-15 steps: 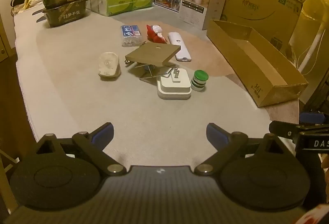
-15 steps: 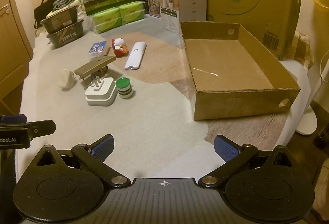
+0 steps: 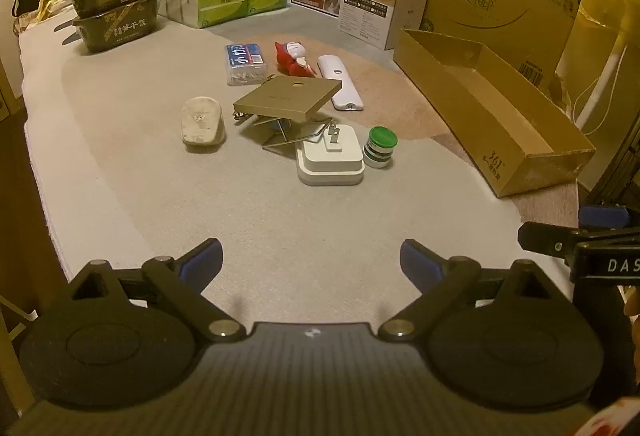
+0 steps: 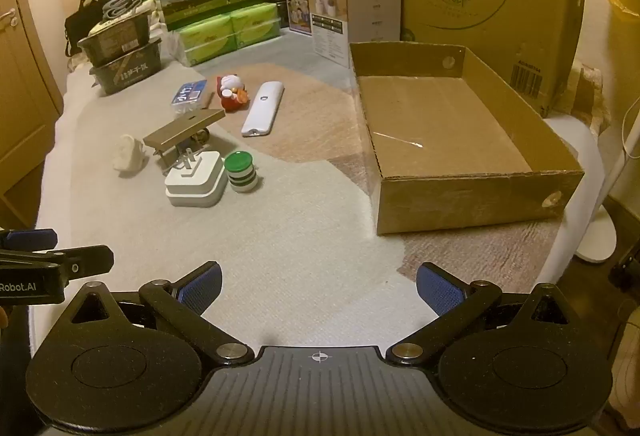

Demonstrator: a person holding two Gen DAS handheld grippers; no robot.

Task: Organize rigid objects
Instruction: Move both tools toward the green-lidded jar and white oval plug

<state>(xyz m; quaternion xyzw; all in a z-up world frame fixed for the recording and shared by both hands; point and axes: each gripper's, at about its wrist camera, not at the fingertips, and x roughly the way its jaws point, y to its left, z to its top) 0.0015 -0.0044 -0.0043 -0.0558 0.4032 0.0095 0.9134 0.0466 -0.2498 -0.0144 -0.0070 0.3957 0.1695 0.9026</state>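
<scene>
Left gripper [image 3: 311, 262]: jaws spread wide, holding nothing. Right gripper [image 4: 319, 286]: jaws spread wide, holding nothing. Both hover above the bed [image 4: 280, 236], well apart from the objects. White adapter [image 4: 196, 178] lies just beside the green-lidded jar [image 4: 240, 172]; white remote [image 4: 263, 109] lies beyond. The cardboard tray [image 4: 460, 196] sits to their right.

Dim, warm yellowish indoor light fills both views, giving everything an amber tint. Shadows under the objects are soft and short. Strong fisheye bending curves the cardboard box [image 4: 460, 172] and bed edges, with dark corners. The centre is fairly sharp, slightly grainy.
</scene>
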